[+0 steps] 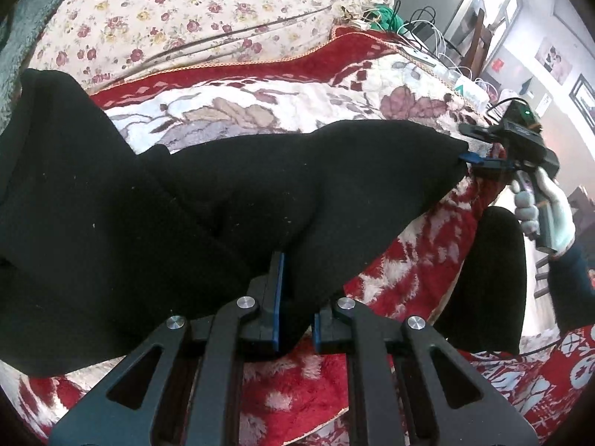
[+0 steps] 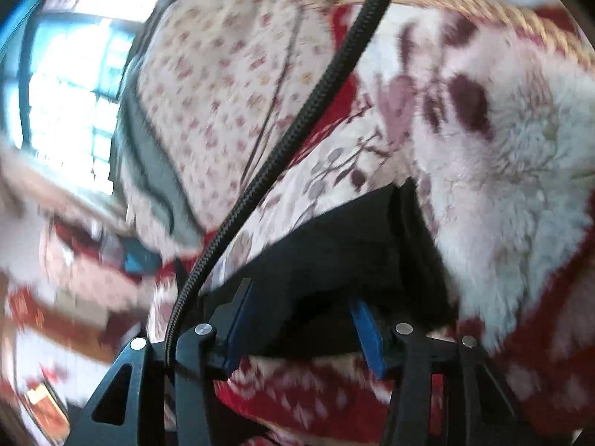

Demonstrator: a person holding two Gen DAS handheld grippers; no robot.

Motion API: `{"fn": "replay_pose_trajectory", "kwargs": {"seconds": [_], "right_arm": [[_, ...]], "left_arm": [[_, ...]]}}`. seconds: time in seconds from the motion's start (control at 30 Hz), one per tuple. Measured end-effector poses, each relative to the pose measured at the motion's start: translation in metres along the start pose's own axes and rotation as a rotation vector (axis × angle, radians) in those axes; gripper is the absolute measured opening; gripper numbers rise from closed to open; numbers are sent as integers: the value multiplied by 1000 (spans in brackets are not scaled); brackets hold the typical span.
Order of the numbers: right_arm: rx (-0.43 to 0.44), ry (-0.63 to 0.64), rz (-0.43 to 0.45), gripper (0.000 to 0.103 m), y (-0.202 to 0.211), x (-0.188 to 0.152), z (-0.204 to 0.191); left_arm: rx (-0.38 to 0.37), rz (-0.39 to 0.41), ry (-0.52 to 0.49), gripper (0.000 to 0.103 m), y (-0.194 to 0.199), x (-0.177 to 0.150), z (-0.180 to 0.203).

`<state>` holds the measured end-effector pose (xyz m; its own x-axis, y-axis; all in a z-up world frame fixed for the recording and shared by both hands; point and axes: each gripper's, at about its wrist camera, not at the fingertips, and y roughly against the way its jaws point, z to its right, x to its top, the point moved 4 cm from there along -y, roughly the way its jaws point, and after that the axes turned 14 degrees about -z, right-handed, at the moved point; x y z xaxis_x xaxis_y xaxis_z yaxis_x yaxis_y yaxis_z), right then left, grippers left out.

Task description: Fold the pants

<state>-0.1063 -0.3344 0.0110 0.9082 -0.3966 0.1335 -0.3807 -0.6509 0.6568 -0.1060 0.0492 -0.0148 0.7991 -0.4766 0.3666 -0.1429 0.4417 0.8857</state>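
The black pants (image 1: 208,193) lie across a red and white floral blanket (image 1: 282,100). My left gripper (image 1: 295,297) is shut on the near edge of the pants, with cloth bunched between its blue pads. In the left wrist view my right gripper (image 1: 469,145) is at the far right corner of the pants, jaws apart. In the blurred right wrist view the right gripper (image 2: 303,314) is open, and the black pants (image 2: 334,252) lie between its spread fingers.
A floral sheet (image 1: 193,11) covers the bed beyond the blanket. Cables and a green cord (image 1: 390,18) lie at the far right. A braided black cable (image 2: 297,122) crosses the right wrist view. A black object (image 1: 487,278) stands at the bed's right edge.
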Motion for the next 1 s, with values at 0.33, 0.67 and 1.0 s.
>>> {"fn": "replay_pose_trajectory", "kwargs": {"seconds": [0.33,0.67,1.0], "right_arm": [[-419,369,3,5,-8,-14,-42],[-466,426,-64,17,23,-37,-74],[67,567,-199,71,-79,-40,-177]], "left_arm": [[-24,30,33,10,-1,-3,-5],[18,35,19,17,34,-15,-4],[-101,151,120,54,93,4,-46]]}}
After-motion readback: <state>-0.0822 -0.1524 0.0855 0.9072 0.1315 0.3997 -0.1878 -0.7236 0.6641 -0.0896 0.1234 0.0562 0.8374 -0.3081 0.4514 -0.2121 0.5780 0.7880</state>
